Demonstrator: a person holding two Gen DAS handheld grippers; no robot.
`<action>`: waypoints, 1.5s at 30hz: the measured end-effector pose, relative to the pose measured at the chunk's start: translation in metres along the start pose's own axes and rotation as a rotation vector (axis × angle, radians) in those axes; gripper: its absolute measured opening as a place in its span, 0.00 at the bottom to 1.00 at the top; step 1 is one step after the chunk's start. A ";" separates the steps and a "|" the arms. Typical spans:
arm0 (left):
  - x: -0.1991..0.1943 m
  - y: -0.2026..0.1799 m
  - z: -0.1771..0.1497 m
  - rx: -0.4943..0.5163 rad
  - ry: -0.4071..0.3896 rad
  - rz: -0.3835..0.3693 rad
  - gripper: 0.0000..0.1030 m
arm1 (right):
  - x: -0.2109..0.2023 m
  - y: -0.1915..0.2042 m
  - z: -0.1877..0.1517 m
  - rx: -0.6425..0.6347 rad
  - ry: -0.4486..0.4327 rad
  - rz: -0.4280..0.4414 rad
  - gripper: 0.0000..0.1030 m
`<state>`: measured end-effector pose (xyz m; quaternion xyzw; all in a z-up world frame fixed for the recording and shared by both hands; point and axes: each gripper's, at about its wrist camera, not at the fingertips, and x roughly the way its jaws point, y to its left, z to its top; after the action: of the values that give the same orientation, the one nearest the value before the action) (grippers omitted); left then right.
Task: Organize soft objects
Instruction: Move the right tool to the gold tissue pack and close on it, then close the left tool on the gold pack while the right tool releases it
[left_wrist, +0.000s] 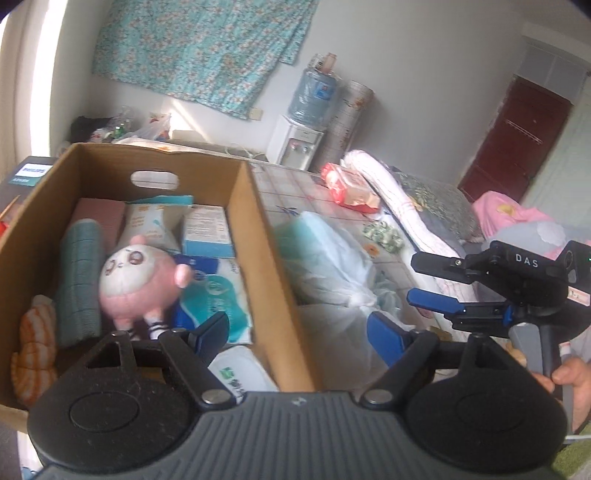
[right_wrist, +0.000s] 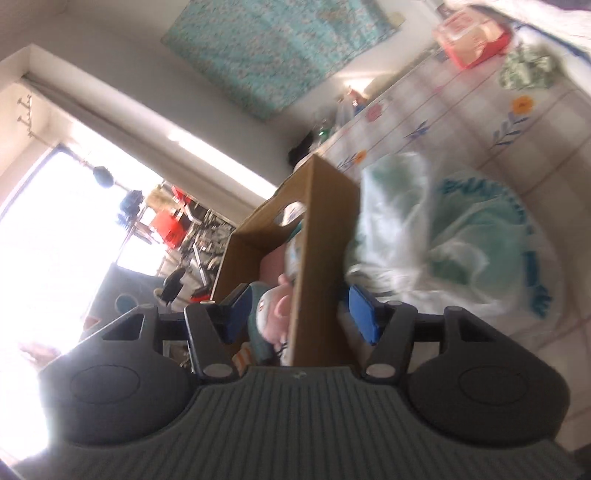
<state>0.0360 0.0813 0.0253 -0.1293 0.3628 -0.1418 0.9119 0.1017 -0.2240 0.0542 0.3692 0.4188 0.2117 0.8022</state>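
While both grippers hang empty | L gripper (left_wrist: 295, 332) wide, R gripper (right_wrist: 299, 310) half-open | bagged teal towel (left_wrist: 332, 258) just R of cardboard box (left_wrist: 258, 236) | soft, light, slippery plastic; pinch knot.

White walls, teal floral cloth (left_wrist: 207, 51) hung up, dark red door (left_wrist: 517, 144), water dispenser (left_wrist: 295, 142), bright, possibly curtained window (right_wrist: 55, 229)

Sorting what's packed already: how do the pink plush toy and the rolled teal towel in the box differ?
The pink plush toy is round, pink and white, with a face; the rolled teal towel is long, ribbed and plain. The toy lies mid-box, the towel beside it. Both are inside the cardboard box.
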 end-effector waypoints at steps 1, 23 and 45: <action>0.010 -0.012 -0.001 0.025 0.017 -0.027 0.80 | -0.015 -0.016 0.001 0.019 -0.039 -0.044 0.56; 0.185 -0.177 -0.045 0.381 0.289 -0.210 0.78 | -0.010 -0.185 0.022 0.183 -0.032 -0.332 0.35; 0.227 -0.175 -0.062 0.377 0.416 -0.076 0.55 | 0.003 -0.172 0.000 0.242 0.148 -0.154 0.34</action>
<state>0.1222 -0.1695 -0.1007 0.0611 0.5040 -0.2645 0.8199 0.1085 -0.3317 -0.0800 0.4133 0.5262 0.1242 0.7327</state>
